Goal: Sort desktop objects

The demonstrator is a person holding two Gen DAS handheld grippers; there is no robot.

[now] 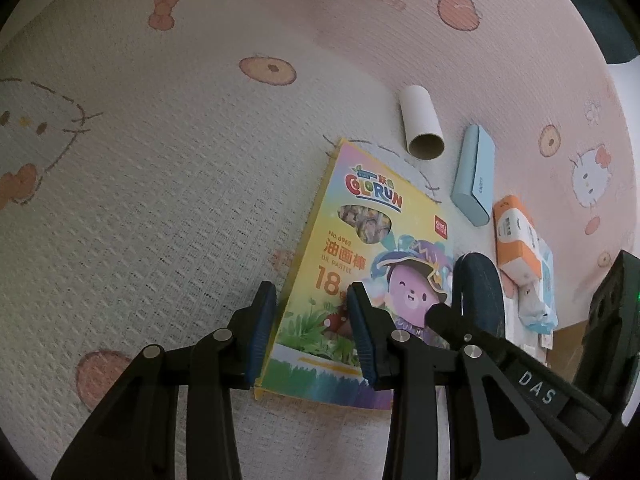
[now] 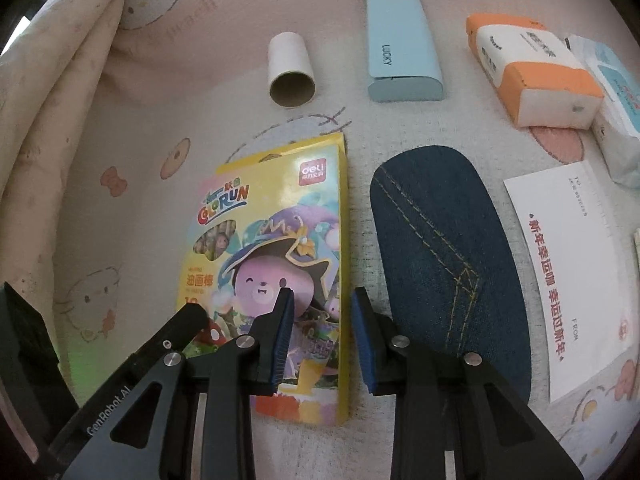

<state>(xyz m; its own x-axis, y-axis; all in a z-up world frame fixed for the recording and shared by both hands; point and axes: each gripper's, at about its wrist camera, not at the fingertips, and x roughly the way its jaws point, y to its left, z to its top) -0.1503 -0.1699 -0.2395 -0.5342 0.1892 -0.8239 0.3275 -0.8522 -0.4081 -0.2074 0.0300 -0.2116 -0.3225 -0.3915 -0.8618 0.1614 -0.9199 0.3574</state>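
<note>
Surface: table under a pink cartoon-cat cloth (image 2: 168, 128), printed with bows and biscuits; a fold of the cloth bunches up at 10 o'clock in the right wrist view.
Left gripper (image 1: 314, 330): jaws open, nothing between the pads; they straddle the left long edge of the pastel box, one pad over bare cloth, one over the cover. Contact with the box cannot be told.
Right gripper (image 2: 322, 338): jaws open, empty; they straddle the right long edge of the same box, the outer pad over the strip of cloth between box and denim patch.
Oil pastel box (image 2: 280, 264): yellow "COLORUN" box, lying flat, centre of both views, long axis running 6 to 12 o'clock.
Denim patch (image 2: 444, 256): dark blue oval with yellow stitching, flat, just beside the box at its 3 o'clock, not touching it.
Cardboard tube (image 2: 290, 70): on its side at 12 o'clock of the box, open end facing the camera, apart from the box.
Blue case (image 2: 402, 48): light blue, marked "LUCKY", closed, at 1 o'clock.
Tissue pack (image 2: 532, 68): orange and white, at 2 o'clock, touching a blue-and-white wipes pack (image 2: 618, 92) on its far side.
Card (image 2: 576, 272): white, red Chinese lettering, "TO" and "FROM", flat at 3 o'clock, beside the denim patch.
</note>
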